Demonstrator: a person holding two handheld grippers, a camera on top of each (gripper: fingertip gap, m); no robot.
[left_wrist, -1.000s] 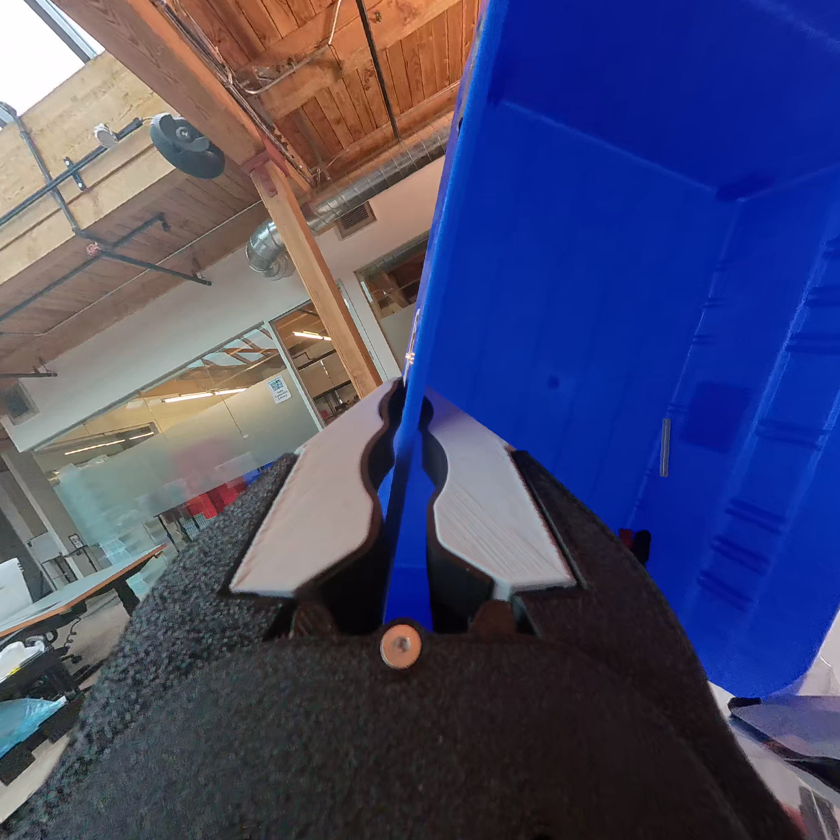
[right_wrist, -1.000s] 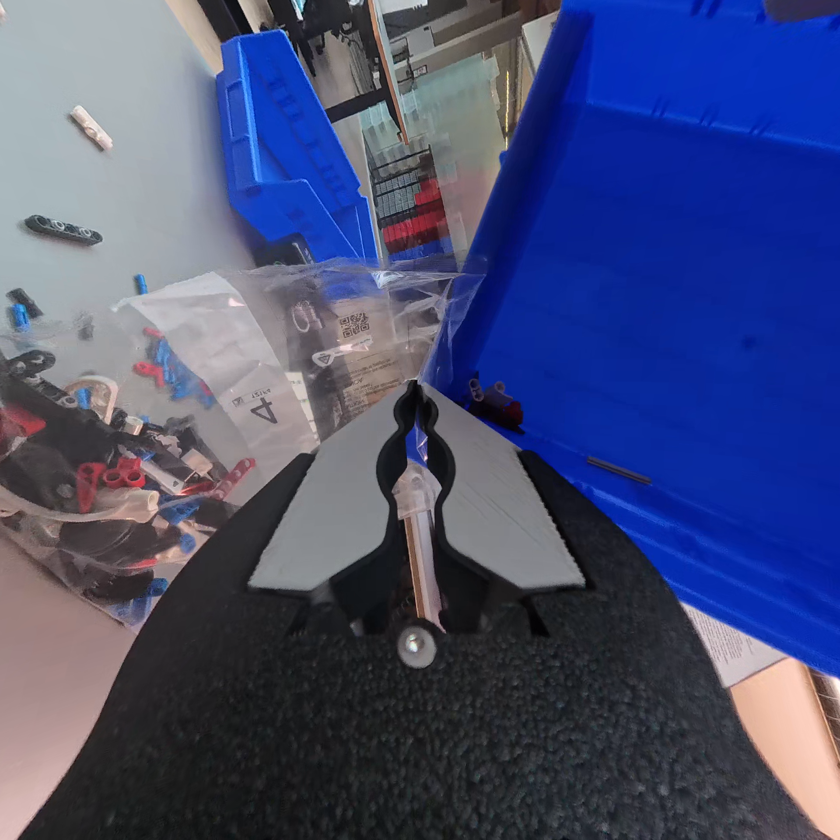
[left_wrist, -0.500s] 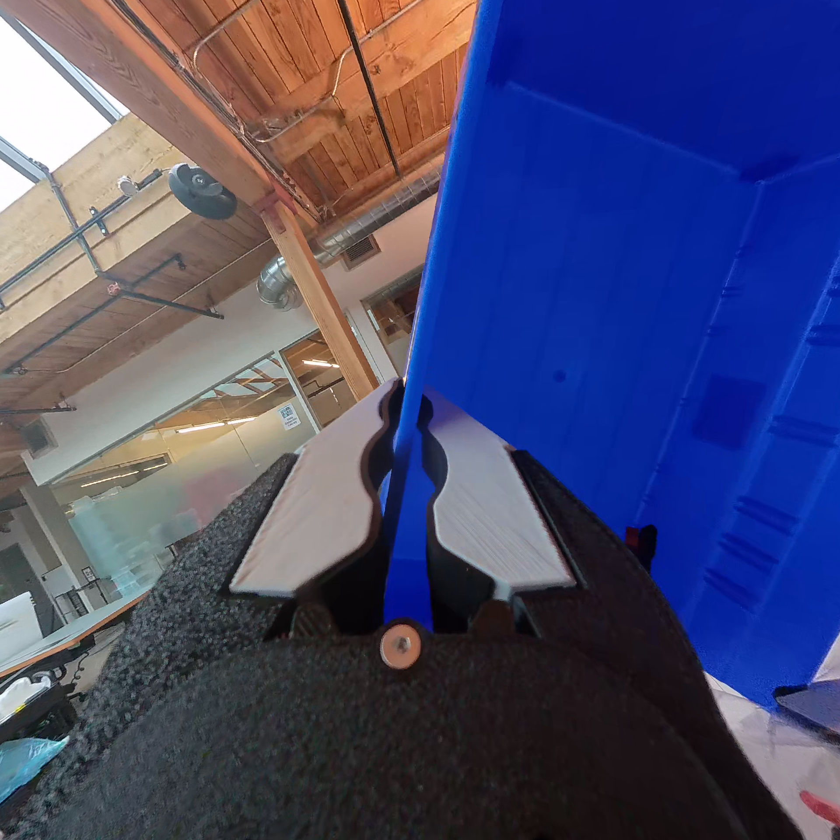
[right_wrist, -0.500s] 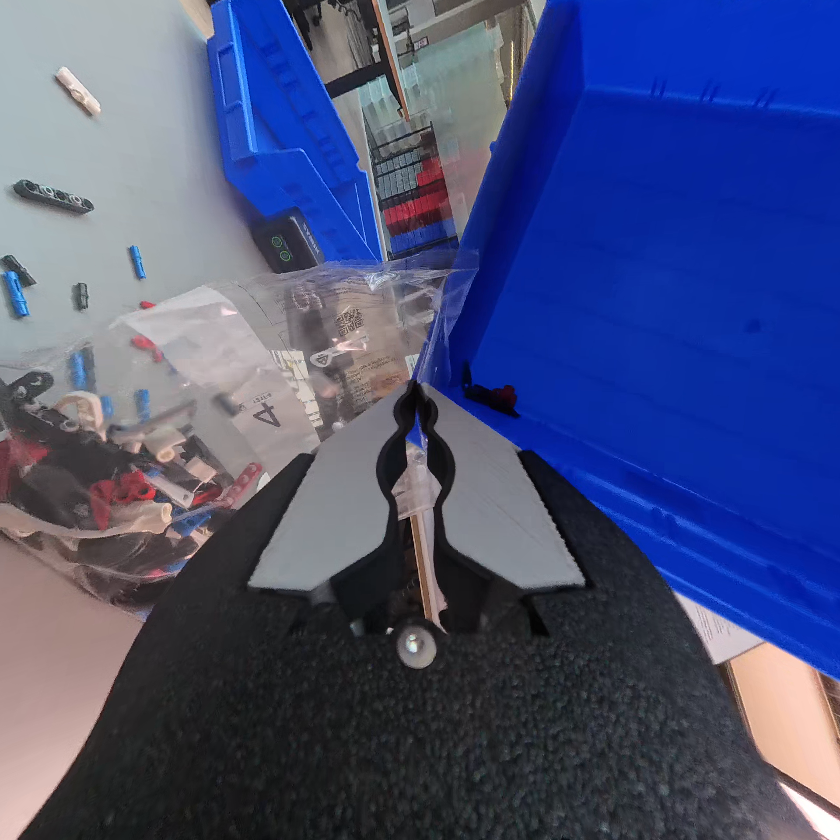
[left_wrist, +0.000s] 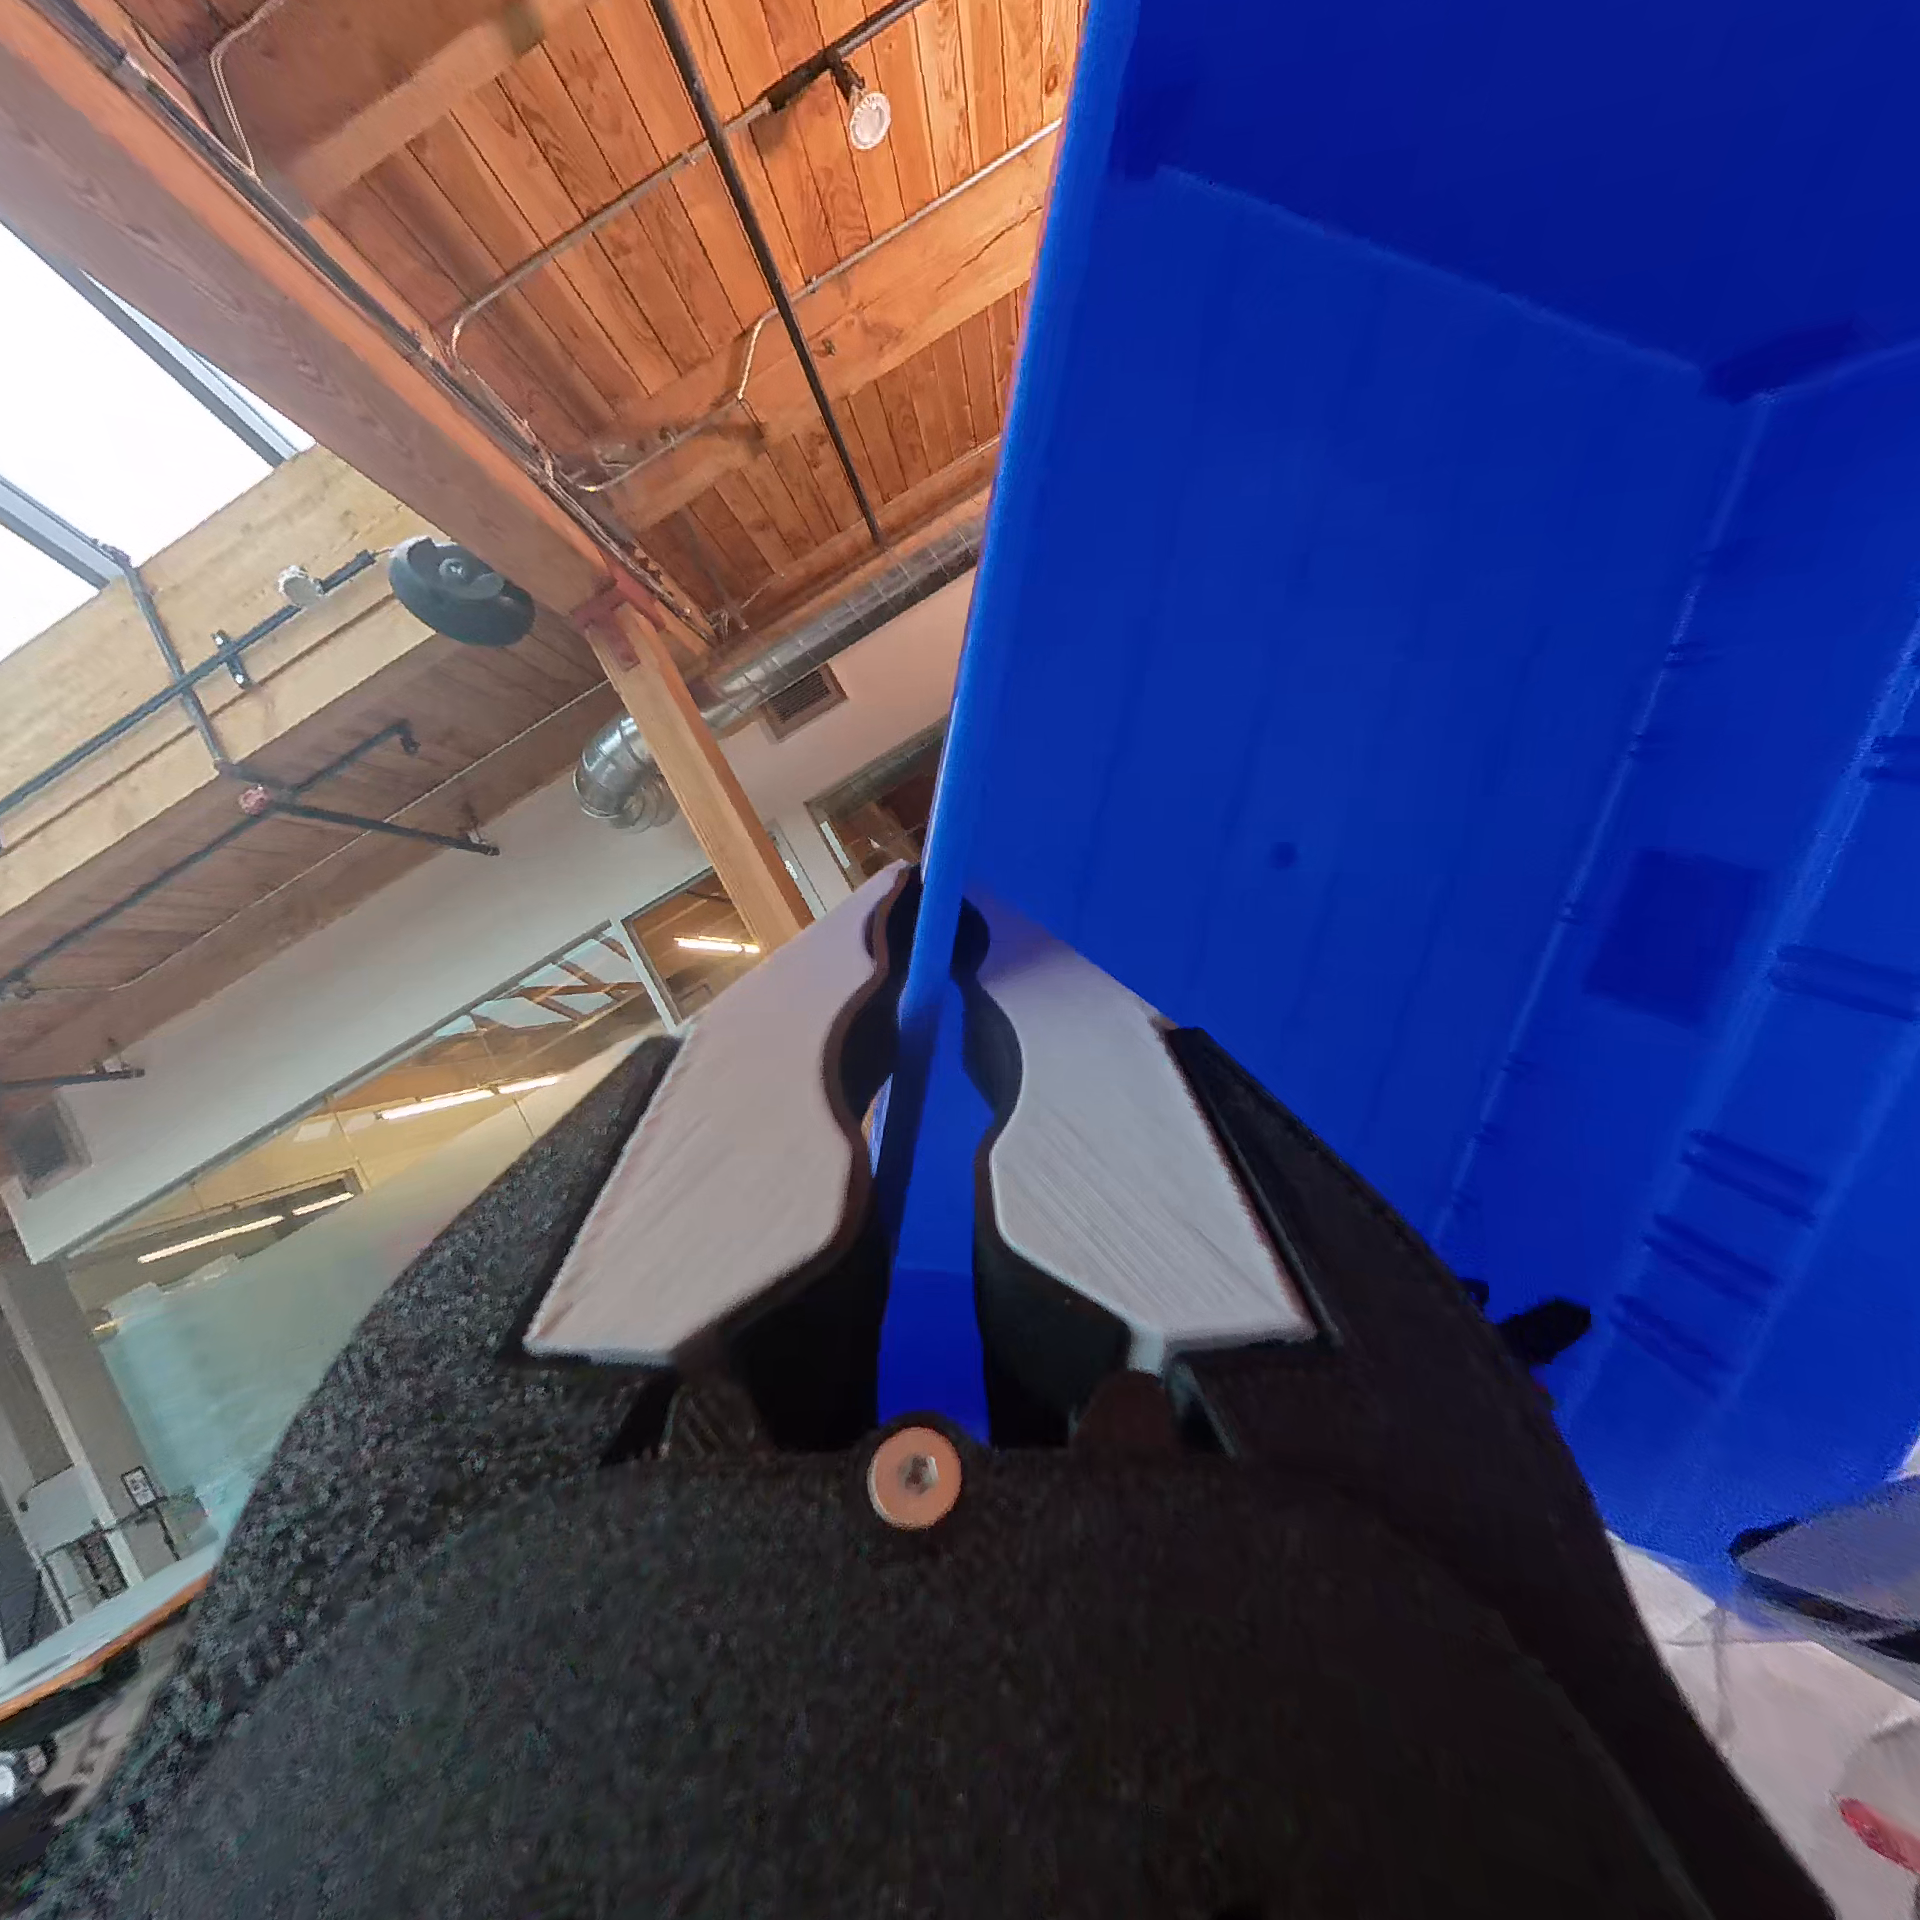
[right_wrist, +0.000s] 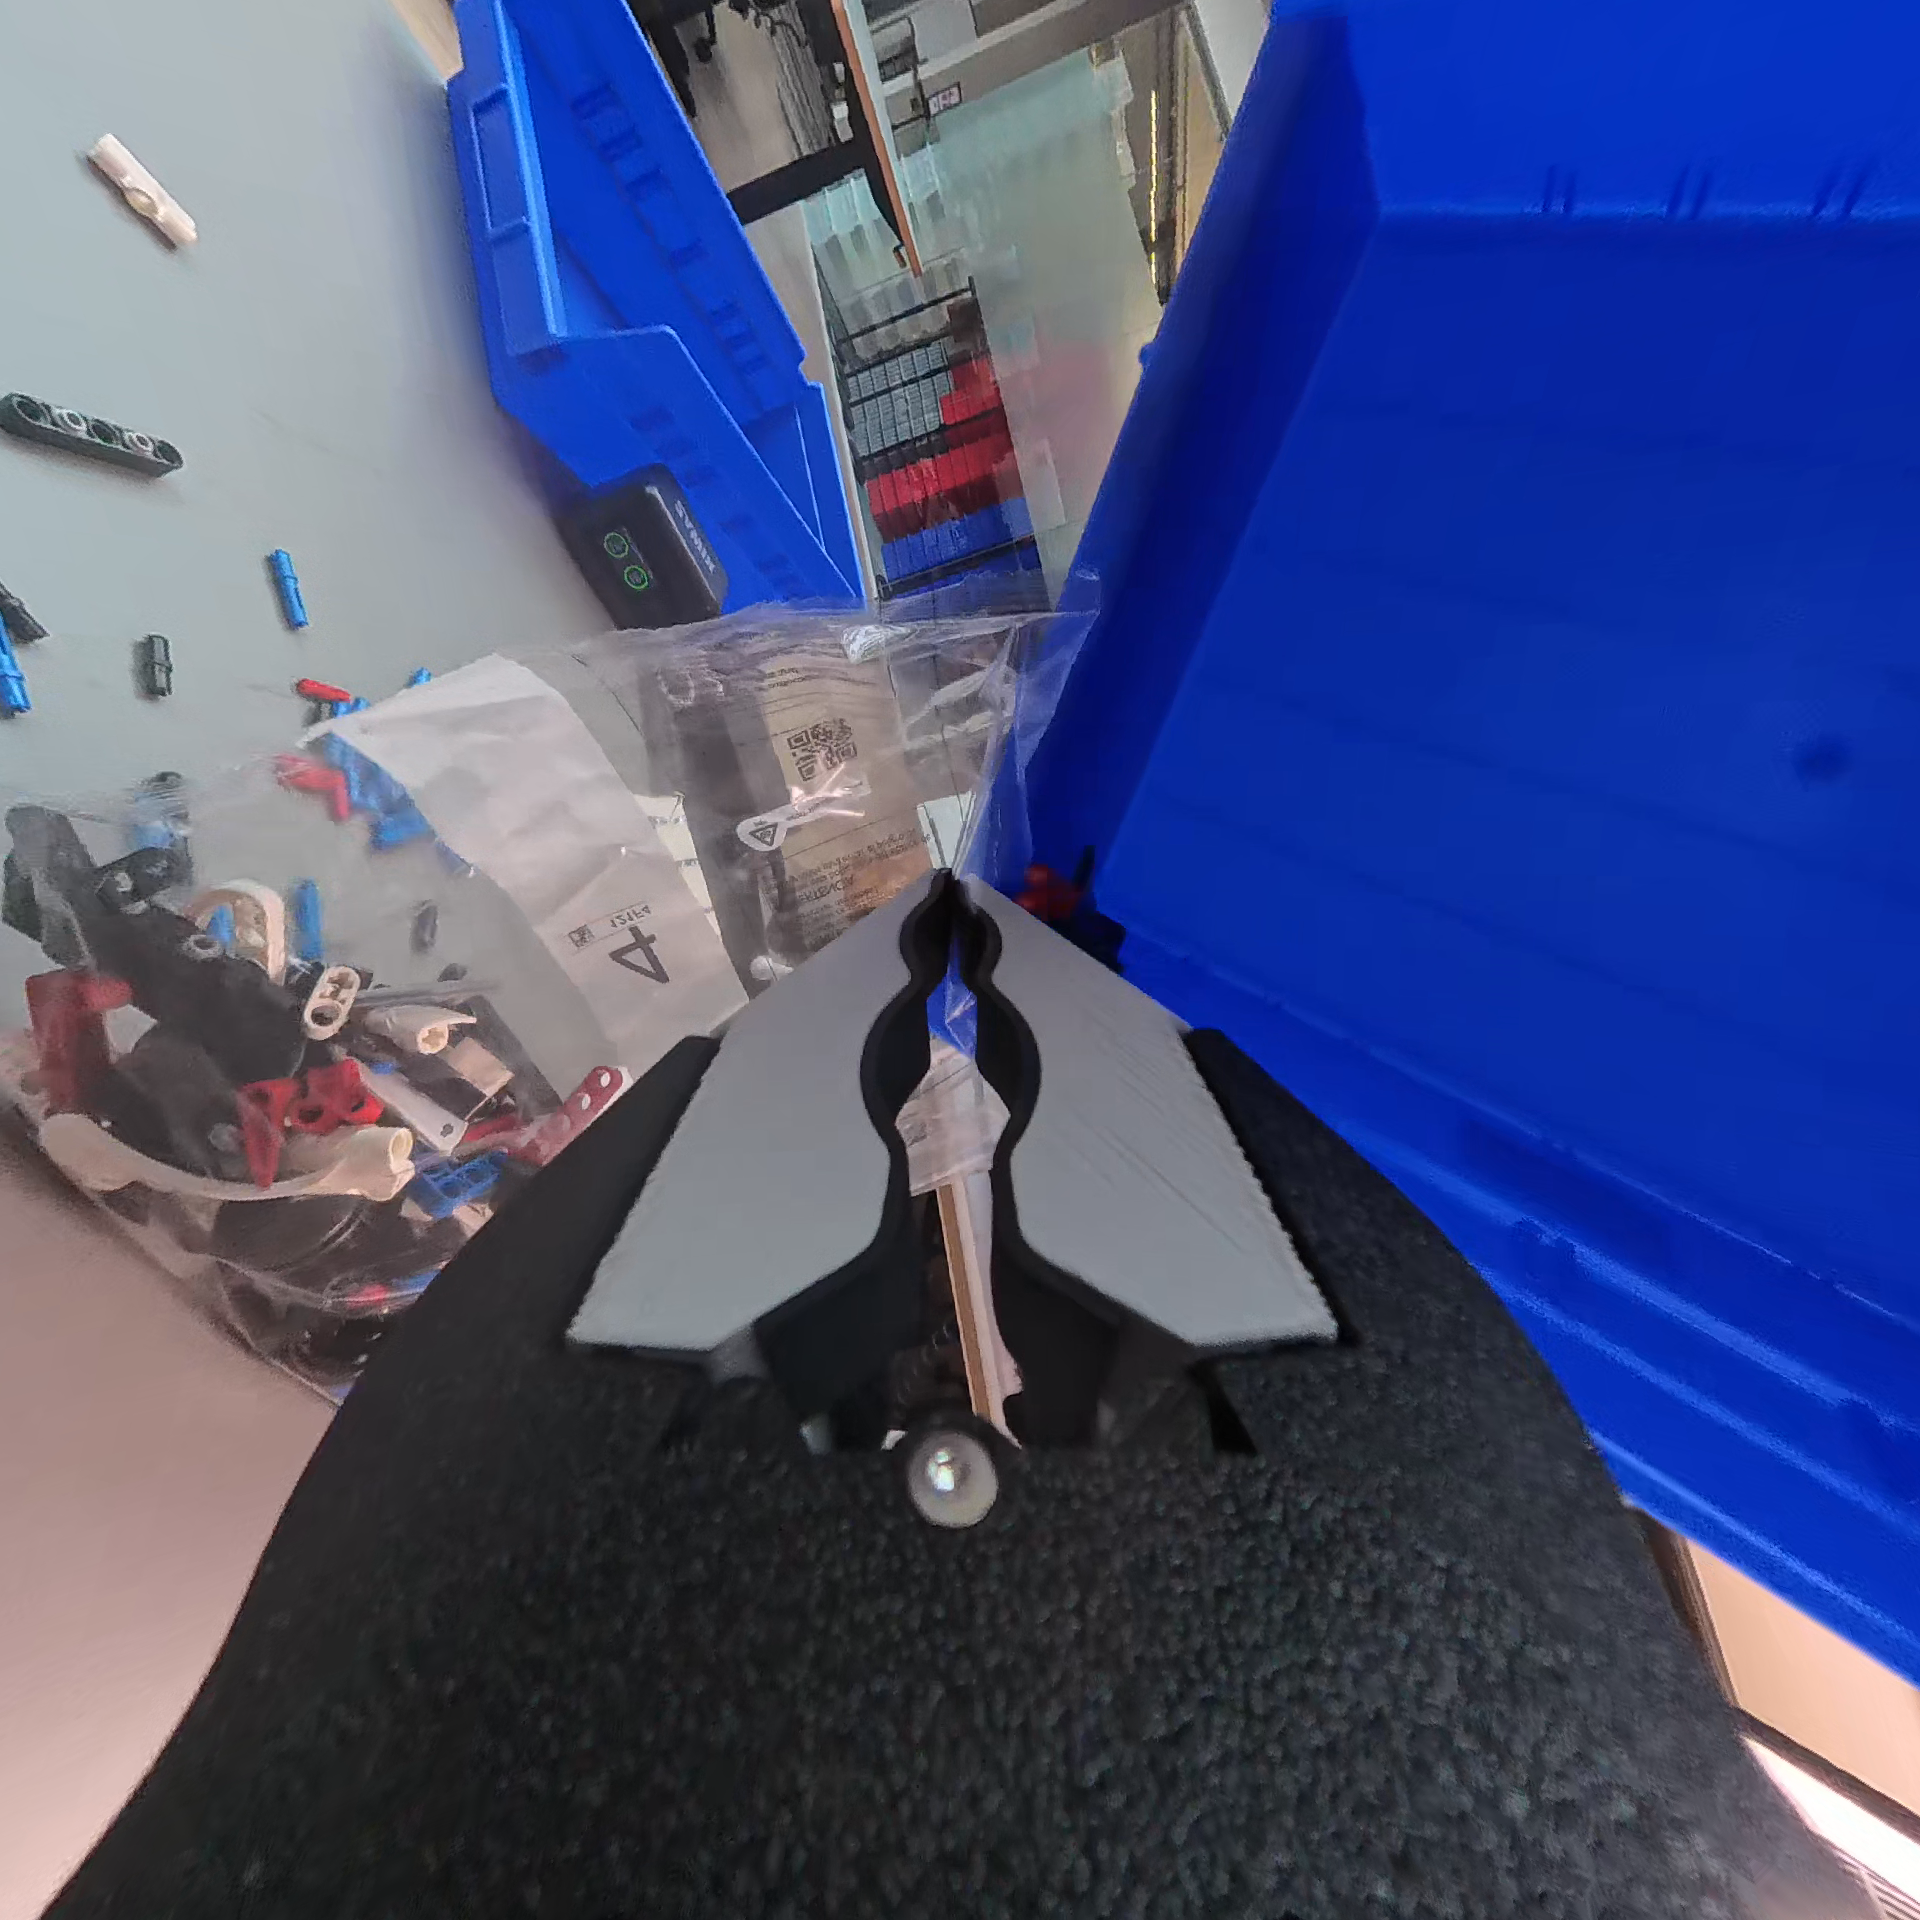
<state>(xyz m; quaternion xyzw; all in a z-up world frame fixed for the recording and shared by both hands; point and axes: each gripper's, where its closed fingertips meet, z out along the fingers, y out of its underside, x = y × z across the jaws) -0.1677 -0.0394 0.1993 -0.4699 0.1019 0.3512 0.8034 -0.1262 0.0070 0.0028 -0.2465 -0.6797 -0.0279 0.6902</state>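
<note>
My left gripper (left_wrist: 932, 914) is shut on the side wall of a blue plastic bin (left_wrist: 1455, 727) and holds it tipped up steeply, its inside facing the camera. A small dark piece (left_wrist: 1545, 1327) sits at the bin's low corner. My right gripper (right_wrist: 948, 883) is shut on the edge of a clear plastic bag (right_wrist: 665, 831) at the rim of the same blue bin (right_wrist: 1507, 675). The bag holds several black, red, white and blue building-toy pieces (right_wrist: 260, 1060). Small red and black pieces (right_wrist: 1049, 894) lie at the bin's low corner by the bag mouth.
A second blue bin (right_wrist: 623, 312) lies on the grey table (right_wrist: 260, 312) behind the bag, with a small black device (right_wrist: 644, 556) beside it. Loose pieces lie on the table: a black beam (right_wrist: 88, 434), a white piece (right_wrist: 140, 190), a blue pin (right_wrist: 288, 588). Across from one pair of fingers to the other is roughly 20 centimetres.
The left gripper has tilted the bin up further. The loose pieces and thin rod inside it have slid down to the low corner by the bag. The right gripper still grips the bag.
</note>
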